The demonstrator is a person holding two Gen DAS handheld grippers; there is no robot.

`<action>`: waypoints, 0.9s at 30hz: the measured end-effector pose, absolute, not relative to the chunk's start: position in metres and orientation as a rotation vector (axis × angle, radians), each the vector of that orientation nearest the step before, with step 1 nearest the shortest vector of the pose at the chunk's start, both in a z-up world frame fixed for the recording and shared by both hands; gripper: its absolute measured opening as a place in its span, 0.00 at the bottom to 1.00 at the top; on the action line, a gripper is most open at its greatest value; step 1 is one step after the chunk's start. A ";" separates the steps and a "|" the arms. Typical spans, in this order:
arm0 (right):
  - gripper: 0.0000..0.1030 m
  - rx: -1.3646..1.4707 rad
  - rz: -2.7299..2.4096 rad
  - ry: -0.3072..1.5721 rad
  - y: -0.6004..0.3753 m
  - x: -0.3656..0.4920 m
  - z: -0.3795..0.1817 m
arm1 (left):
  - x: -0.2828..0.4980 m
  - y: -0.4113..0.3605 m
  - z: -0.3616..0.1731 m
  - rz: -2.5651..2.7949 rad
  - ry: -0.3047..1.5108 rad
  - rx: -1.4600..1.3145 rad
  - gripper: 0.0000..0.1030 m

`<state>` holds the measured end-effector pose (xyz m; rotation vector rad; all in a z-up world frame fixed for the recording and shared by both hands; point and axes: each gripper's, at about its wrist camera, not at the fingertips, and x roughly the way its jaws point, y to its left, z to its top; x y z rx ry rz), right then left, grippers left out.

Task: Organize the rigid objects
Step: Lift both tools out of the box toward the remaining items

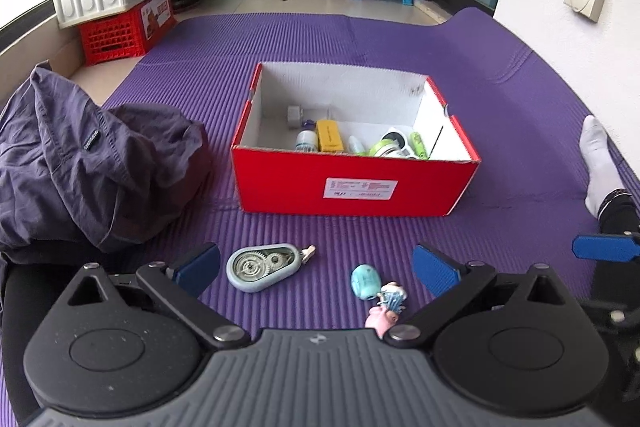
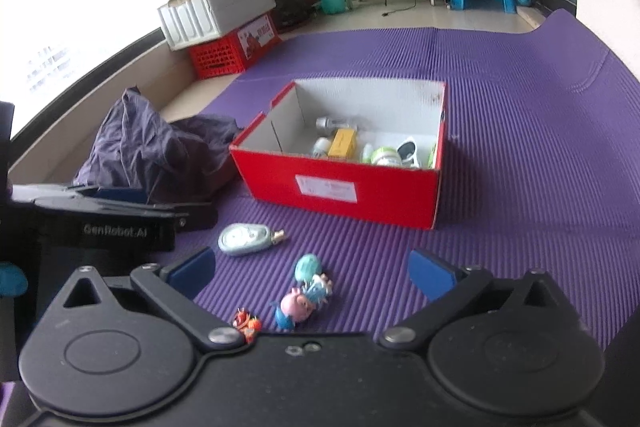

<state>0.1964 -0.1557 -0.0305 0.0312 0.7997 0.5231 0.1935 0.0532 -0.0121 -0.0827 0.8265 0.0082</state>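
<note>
Both grippers, left [image 1: 316, 265] and right [image 2: 310, 271], hang with jaws wide and empty over the mat [image 1: 500, 107], where a tape dispenser [image 1: 262, 267], egg [image 1: 364, 279] and toy figures [image 2: 302, 301] await the part-filled box [image 1: 356, 187].

"GenRobot.AI" stands on the left hand-held gripper [image 2: 120, 201].

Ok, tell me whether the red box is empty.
Not empty: the red box is open-topped and holds several small items, including a yellow block.

open mat [image 1: 360, 235] before box [image 1: 356, 191], clothes [image 1: 80, 163] left
</note>
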 end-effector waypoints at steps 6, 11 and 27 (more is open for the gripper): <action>1.00 0.015 0.499 0.831 -0.150 0.196 -0.045 | 0.204 0.069 -0.029 0.031 0.868 -0.101 1.00; 1.00 0.014 0.508 0.878 -0.143 0.199 -0.059 | 0.216 0.078 -0.054 0.051 0.946 -0.094 1.00; 0.93 -0.021 0.548 1.018 -0.119 0.218 -0.104 | 0.268 0.087 -0.119 0.087 1.105 -0.067 1.00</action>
